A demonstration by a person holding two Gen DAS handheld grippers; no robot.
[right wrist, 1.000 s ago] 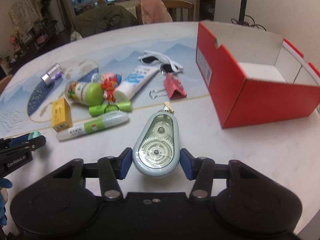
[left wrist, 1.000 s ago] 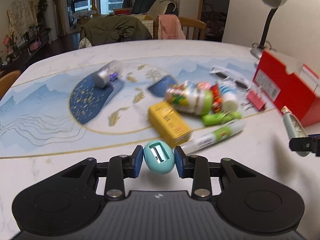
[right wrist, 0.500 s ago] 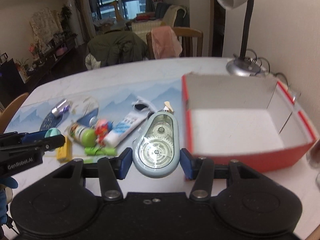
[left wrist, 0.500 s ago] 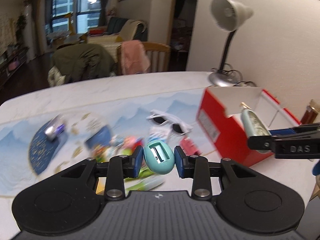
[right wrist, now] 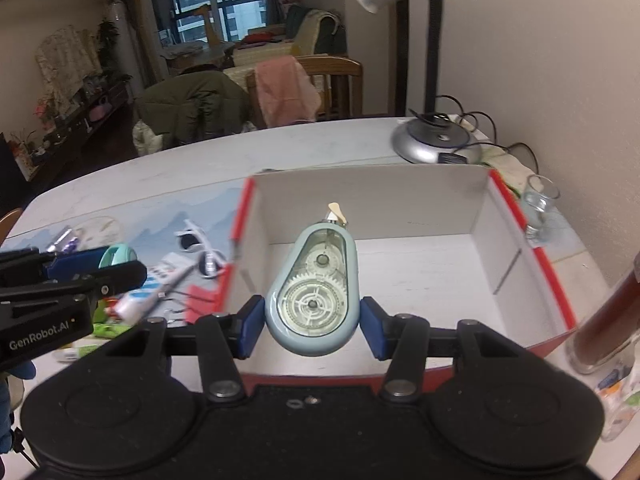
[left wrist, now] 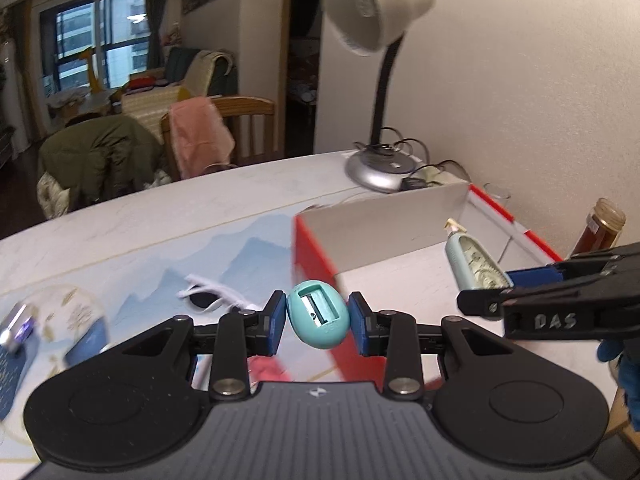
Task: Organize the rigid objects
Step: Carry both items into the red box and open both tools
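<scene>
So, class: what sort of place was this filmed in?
Most likely a home, at a dining table opening onto a living room: a wooden chair draped with pink cloth, a sofa by the window, a desk lamp.

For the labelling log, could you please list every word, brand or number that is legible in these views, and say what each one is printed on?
"DAS": on the right gripper, seen from the left wrist view.
"GenRobot.AI": on the left gripper, seen from the right wrist view.
Embossed marking on the teal sharpener: too faint to read.
Print on the white tube: blurred, unreadable.
</scene>
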